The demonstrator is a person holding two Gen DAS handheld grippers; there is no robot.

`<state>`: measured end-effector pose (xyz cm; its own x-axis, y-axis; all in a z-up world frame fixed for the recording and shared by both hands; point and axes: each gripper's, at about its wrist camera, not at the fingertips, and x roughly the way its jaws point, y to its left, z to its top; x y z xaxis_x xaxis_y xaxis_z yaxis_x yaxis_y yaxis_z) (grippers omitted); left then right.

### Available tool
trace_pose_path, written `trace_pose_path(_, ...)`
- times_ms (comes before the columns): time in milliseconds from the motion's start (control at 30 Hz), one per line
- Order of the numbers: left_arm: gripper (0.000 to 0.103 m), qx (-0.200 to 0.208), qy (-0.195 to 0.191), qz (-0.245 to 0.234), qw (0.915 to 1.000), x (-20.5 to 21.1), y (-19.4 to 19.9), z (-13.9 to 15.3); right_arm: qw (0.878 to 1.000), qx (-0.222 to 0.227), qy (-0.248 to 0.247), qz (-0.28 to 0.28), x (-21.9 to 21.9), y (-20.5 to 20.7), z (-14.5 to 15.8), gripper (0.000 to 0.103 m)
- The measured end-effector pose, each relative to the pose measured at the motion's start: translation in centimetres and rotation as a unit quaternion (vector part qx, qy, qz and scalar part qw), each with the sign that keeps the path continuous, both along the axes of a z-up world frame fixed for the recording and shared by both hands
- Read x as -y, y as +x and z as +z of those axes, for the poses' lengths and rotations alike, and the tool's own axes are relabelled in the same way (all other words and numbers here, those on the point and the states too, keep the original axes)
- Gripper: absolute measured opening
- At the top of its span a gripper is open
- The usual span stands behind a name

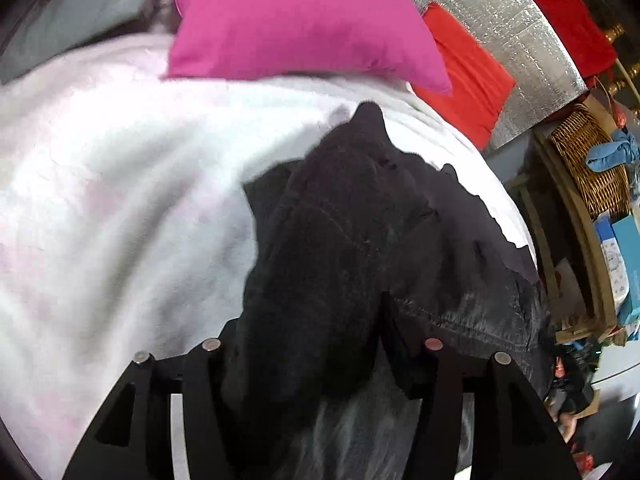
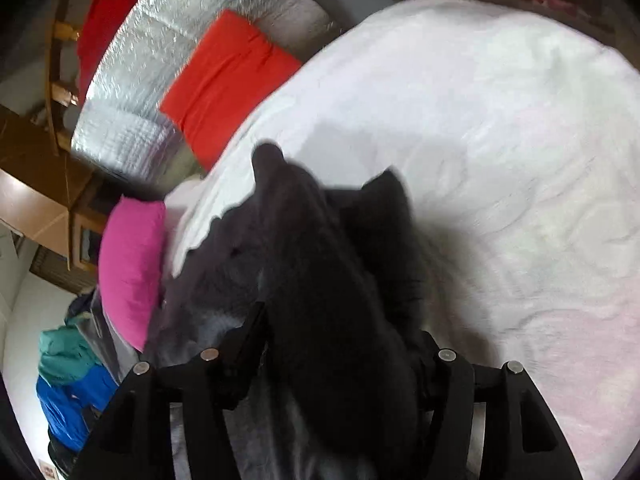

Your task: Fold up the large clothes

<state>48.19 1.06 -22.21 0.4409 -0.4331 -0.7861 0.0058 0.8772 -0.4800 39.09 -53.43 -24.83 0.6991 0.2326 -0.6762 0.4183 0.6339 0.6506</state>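
Observation:
A black denim garment (image 1: 352,216) with visible seams lies bunched on a white fluffy blanket (image 1: 120,200) on a bed. My left gripper (image 1: 316,320) is shut on a thick fold of the black garment, which fills the space between the fingers and hides the tips. In the right wrist view the same garment (image 2: 320,272) looks dark grey and blurred. My right gripper (image 2: 340,332) is shut on another bunch of it, held above the blanket (image 2: 500,160). The fingertips are hidden by cloth.
A pink pillow (image 1: 296,20) and a red pillow (image 1: 468,72) lie at the bed's head against a silver quilted headboard (image 1: 512,40). A wicker basket (image 1: 588,160) and shelves stand beside the bed. Blue and green clothes (image 2: 72,380) are piled off the bed's side.

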Motion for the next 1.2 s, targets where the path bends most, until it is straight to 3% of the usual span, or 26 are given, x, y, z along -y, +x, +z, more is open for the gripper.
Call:
trace_pose_path(100, 0.059, 0.027, 0.014, 0.018, 0.9994, -0.7, -2.0, 1.9, 0.999, 0.038, 0.001, -0.026, 1.2, -2.8, 2.5, 0.077)
trace_pose_path(267, 0.071, 0.11, 0.069, 0.057, 0.9899, -2.8, -6.6, 5.2, 0.996, 0.078, 0.011, -0.044, 0.9, -8.0, 5.6, 0.08)
trace_pose_path(333, 0.076, 0.126, 0.062, 0.055, 0.9885, -2.8, -8.7, 5.8, 0.996, 0.084, 0.026, -0.032, 0.5, -9.5, 6.3, 0.081)
trace_pose_path(500, 0.079, 0.087, 0.023, 0.037, 0.9952, -2.2, -12.1, 4.4, 0.995, 0.074, 0.067, 0.002, -2.5, -12.3, 5.8, 0.083)
trace_pose_path(600, 0.079, 0.024, -0.001, 0.033, 0.9992, -2.2, -12.8, 2.3, 0.994, 0.048, 0.1, 0.019, -3.8, -12.1, 4.5, 0.083)
trace_pose_path(700, 0.079, -0.035, -0.038, 0.053, 0.9973, -2.4, -12.1, 0.0, 0.993, 0.004, 0.12, 0.017, -4.6, -11.0, 2.4, 0.083)
trace_pose_path(933, 0.079, -0.055, -0.058, 0.115, 0.9901, -3.2, -9.7, -2.0, 0.99, -0.039, 0.125, -0.048, -2.5, -8.5, -0.7, 0.083)
trace_pose_path(1033, 0.079, -0.058, -0.087, 0.129, 0.9862, -3.2, -8.5, -2.9, 0.987, -0.02, 0.142, -0.071, -1.7, -7.6, -1.3, 0.084)
trace_pose_path(1067, 0.074, -0.054, -0.093, 0.13, 0.9857, -2.9, -8.2, -2.9, 0.989, -0.014, 0.133, -0.069, -1.7, -7.3, -1.1, 0.083)
trace_pose_path(1100, 0.063, -0.046, -0.088, 0.132, 0.9863, -2.6, -7.8, -2.7, 0.991, -0.01, 0.116, -0.069, -1.7, -7.2, -0.6, 0.076)
trace_pose_path(1200, 0.049, -0.011, -0.068, 0.122, 0.9902, -1.6, -7.5, -1.3, 0.996, 0.015, 0.045, -0.071, -2.1, -7.0, 1.7, 0.05)
